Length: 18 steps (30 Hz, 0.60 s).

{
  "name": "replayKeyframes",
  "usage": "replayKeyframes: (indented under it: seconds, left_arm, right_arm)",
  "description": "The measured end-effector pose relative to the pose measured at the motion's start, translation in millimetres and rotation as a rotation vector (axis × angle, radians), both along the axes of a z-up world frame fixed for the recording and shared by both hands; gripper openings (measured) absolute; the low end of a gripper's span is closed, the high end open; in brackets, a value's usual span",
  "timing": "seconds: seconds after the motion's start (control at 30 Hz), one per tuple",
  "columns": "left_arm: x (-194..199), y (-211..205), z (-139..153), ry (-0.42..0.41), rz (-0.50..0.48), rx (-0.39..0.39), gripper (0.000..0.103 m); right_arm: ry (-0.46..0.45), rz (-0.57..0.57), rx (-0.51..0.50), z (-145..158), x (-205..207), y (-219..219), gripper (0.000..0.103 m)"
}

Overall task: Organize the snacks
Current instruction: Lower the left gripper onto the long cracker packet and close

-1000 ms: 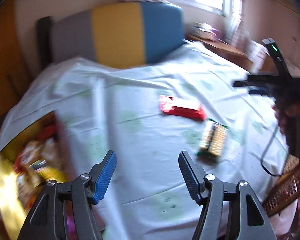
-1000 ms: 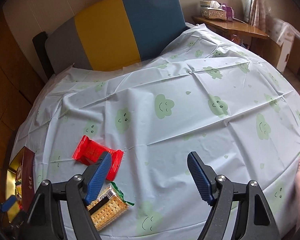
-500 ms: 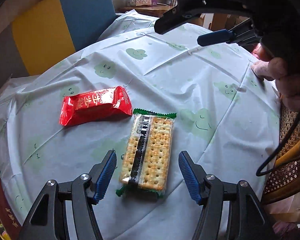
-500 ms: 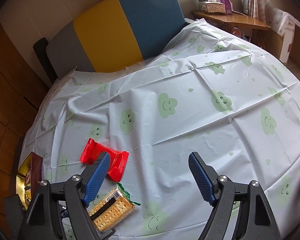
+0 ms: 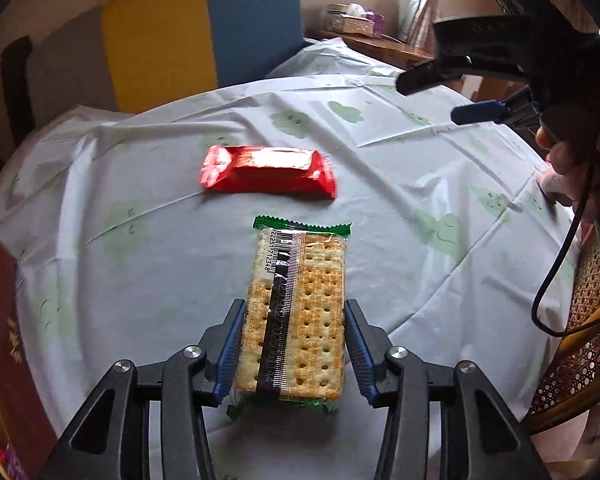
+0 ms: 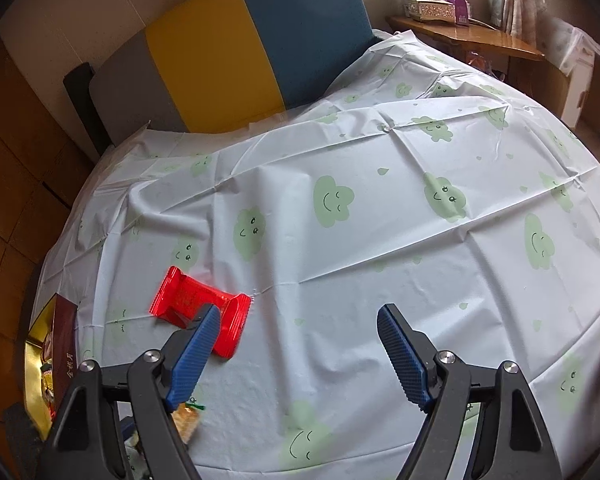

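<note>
Left gripper (image 5: pixel 294 344): blue pads closed against both long sides of cracker pack (image 5: pixel 298 312), near end of pack between the fingers, far end w/ green seal pointing away. Pack flat on tablecloth (image 5: pixel 140 248), barcode strip up. Cannot tell if lifted off cloth.

Red snack pack (image 5: pixel 266 174): on cloth just beyond far end of cracker pack, lying crosswise, not touching it. In right wrist view same red pack (image 6: pixel 200 306) partly behind left finger of right gripper (image 6: pixel 298 354); no contact evident.

Right gripper: jaws wide apart, nothing between them, held above cloth to right of the snacks. Also seen at upper right in left wrist view (image 5: pixel 480 92), gripped by hand (image 5: pixel 568 168).

Snack box (image 6: pixel 56 354): at left edge of table, dark red wall, gold interior, assorted packets inside.

Background: yellow/blue/grey chair back (image 6: pixel 236 52) at far side; tissue box (image 6: pixel 430 4) on wooden side table (image 6: pixel 480 40), far right.
</note>
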State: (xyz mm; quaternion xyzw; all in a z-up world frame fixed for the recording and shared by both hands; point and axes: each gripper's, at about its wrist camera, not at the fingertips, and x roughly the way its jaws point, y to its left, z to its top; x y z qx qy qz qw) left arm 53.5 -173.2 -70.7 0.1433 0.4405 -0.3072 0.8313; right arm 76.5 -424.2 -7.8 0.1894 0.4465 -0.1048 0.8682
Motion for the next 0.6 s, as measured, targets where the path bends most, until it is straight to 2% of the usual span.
replayKeyframes:
  seconds: [0.1, 0.17, 0.33, 0.47, 0.6]
  left_arm:
    - [-1.9, 29.9, -9.5, -0.013, 0.097, 0.021, 0.049]
    - [-4.6, 39.6, -10.3, -0.027, 0.112, -0.018, 0.048]
    - [-17.1, 38.7, -13.6, -0.099, 0.101, -0.005, 0.049]
    - [-15.3, 39.3, -16.0, -0.084, 0.106, -0.054, 0.049]
    - [-18.6, 39.1, -16.2, -0.104, 0.108, -0.053, 0.049]
  right_arm:
    - [0.025, 0.054, -0.030, -5.1, 4.2, 12.0, 0.081]
    - [0.052, 0.109, -0.035, -11.1, 8.2, 22.4, 0.081]
    - [0.095, 0.260, -0.073, -21.8, 15.4, 58.7, 0.081]
    - [0.111, 0.374, -0.103, -22.7, 23.6, 90.8, 0.081]
    - [0.121, 0.481, -0.149, -26.0, 47.9, 113.0, 0.081]
